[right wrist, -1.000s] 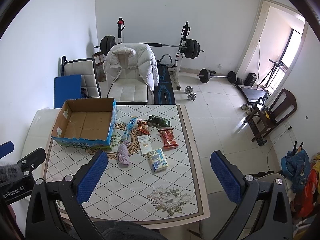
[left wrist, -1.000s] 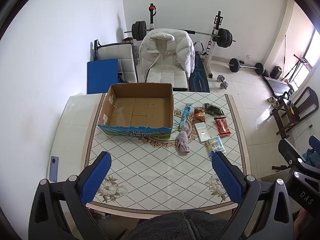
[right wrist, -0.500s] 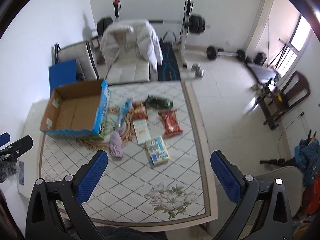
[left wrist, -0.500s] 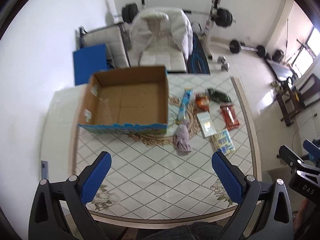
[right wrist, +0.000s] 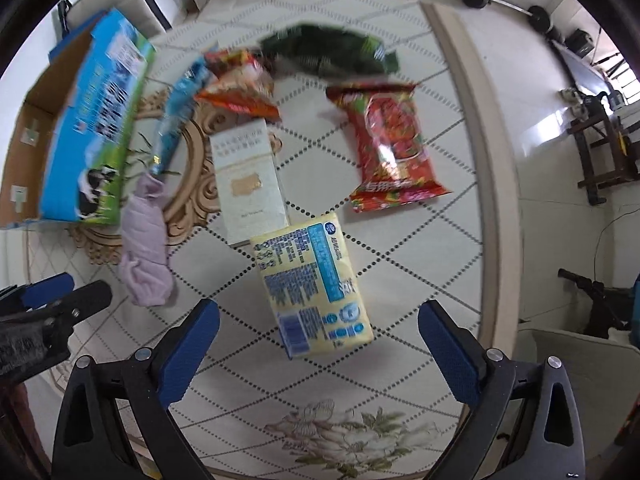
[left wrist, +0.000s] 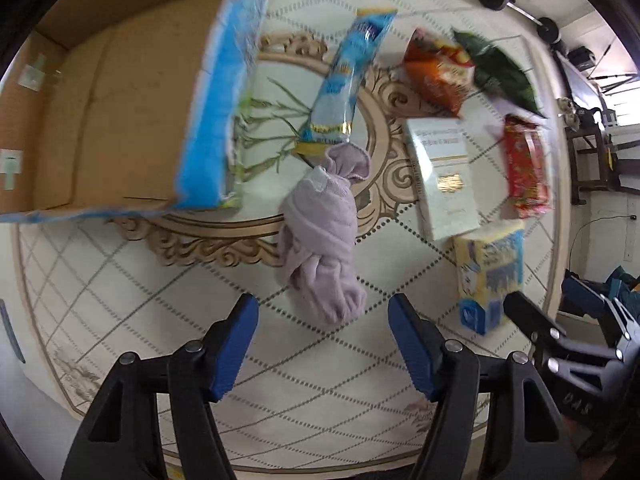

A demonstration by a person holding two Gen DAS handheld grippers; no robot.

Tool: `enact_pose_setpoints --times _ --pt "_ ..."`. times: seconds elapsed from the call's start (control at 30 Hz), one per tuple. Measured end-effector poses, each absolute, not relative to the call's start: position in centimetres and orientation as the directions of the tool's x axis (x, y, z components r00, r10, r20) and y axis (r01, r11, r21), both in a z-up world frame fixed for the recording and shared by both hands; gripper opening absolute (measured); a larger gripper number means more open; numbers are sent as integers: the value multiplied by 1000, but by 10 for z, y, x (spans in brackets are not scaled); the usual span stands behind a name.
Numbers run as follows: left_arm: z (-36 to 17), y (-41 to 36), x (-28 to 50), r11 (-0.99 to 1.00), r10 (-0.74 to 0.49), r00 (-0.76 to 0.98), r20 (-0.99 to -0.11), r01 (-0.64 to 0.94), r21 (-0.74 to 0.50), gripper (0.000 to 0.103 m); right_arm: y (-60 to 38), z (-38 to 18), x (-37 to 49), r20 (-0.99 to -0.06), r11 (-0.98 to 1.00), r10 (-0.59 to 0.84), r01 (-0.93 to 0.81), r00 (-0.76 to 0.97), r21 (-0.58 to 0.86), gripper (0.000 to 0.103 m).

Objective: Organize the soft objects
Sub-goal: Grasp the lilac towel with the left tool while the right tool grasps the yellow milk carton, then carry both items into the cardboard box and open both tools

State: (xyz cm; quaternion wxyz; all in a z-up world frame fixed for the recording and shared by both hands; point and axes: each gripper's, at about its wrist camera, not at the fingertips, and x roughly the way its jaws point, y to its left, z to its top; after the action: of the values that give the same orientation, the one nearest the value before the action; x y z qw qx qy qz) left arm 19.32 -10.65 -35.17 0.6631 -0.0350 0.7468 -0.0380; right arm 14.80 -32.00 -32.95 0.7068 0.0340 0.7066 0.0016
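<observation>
Lilac sock bundle (left wrist: pixel 324 236): soft, light, compressible; best pinched across its thick middle. Left gripper (left wrist: pixel 323 340) released, empty, just short of it. Right gripper (right wrist: pixel 318 350) likewise released.

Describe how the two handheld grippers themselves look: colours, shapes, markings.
Both match: the left gripper and right gripper have black angular plastic arms with triangular cut-outs and silver round bolts, ending in blue, finely textured finger pads. Seen from the left wrist view, the right gripper's body carries pale lettering that looks like "DAS". No cables or sleeves are visible.
</observation>
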Motion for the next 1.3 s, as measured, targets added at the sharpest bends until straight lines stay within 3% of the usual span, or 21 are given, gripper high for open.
enact_pose_setpoints --times 0.13,0.23,0.27,0.33,0.43,0.73,0.93,1.07,1.2,1.3 --pt "-382 -104 203 996 -86 -149 -985 -47 -80 66 -317 -358 155 -997 998 58 37 -54 56 100" --pt "-393 -107 202 996 -84 -153 -985 -50 -77 39 -318 -375 158 -993 997 67 45 -102 63 96" --pt "-394 -109 199 995 -91 -147 -985 -47 -85 35 -317 -380 159 -990 996 77 49 -117 72 94" --pt "-392 -115 195 997 -78 -131 -988 -27 -75 30 -318 -388 158 -985 995 92 62 -145 84 76" --pt "-384 -124 183 997 -72 -122 -990 -3 -72 25 -321 -391 154 -984 993 100 80 -149 89 71" --pt "-350 -139 139 993 -116 -75 -990 -4 -116 21 -343 -359 130 -974 977 185 135 -127 168 68" --pt "-253 -136 125 981 -194 79 -978 5 -194 21 -342 -284 124 -967 964 252 92 -32 248 68" --pt "-171 -99 144 976 -213 185 -959 -2 -217 22 -314 -215 144 -953 952 302 41 40 303 68" --pt "-141 -65 178 980 -185 238 -953 -25 -197 22 -260 -169 181 -930 933 359 11 85 361 68" --pt "-149 -28 212 984 -147 255 -956 -61 -167 22 -213 -159 216 -921 926 377 -5 96 379 68"
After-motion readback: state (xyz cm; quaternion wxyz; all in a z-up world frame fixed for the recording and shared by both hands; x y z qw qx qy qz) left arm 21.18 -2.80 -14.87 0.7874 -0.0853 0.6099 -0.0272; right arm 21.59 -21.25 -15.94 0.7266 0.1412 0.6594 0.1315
